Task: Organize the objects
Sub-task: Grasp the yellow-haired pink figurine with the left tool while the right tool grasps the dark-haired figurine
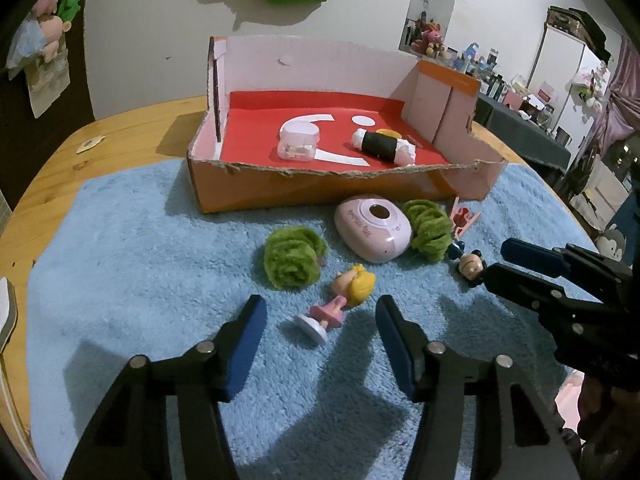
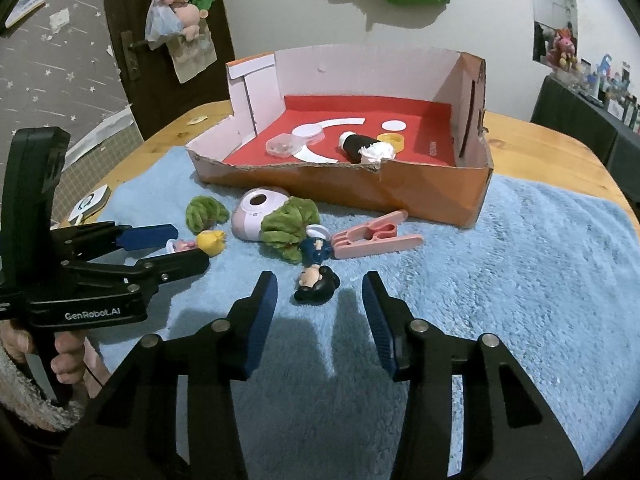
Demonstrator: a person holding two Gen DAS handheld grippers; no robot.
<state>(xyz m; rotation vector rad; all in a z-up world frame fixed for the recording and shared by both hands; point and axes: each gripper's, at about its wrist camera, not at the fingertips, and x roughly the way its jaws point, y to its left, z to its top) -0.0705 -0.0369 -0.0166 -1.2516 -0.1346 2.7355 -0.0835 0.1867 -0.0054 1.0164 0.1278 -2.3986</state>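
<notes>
Both grippers low over the blue towel [image 2: 520,260] on the wooden desk [image 1: 120,128], jaws spread on both, nothing held.

Left gripper [image 1: 320,344] lines up on the blonde doll [image 1: 344,296], lying on its side near the towel's front edge, base toward the jaws. Right gripper [image 2: 318,316] lines up on the dark-haired figure [image 2: 316,276], also lying down, head toward the jaws.

Other loose items sit on the towel between the grippers and the cardboard box [image 2: 360,188]: pink oval gadget [image 1: 374,226], two green fuzzy pieces [image 1: 294,262] [image 1: 426,226], pink clothespin [image 2: 376,238]. Box sits at the towel's back edge, red liner inside. Already in it: clear round container [image 1: 298,142], black-and-white roll [image 1: 382,144], yellow cap [image 2: 392,140].

Likely step: each gripper picks its figure and moves it into the box.

Risks:
- Dark-haired figure touches one green fuzzy piece and lies just beside the clothespin, so closing the right jaws further in could snag fuzz or nudge the pin.
- Both figures have rounded heads and thin bodies; a pinch on the head may squirt them out, and plush towel lets them sink or roll.
- Grippers work near each other, so the arms could clash on the way to the box.
- Box's front wall is torn and raised; a low carry could catch it.
</notes>
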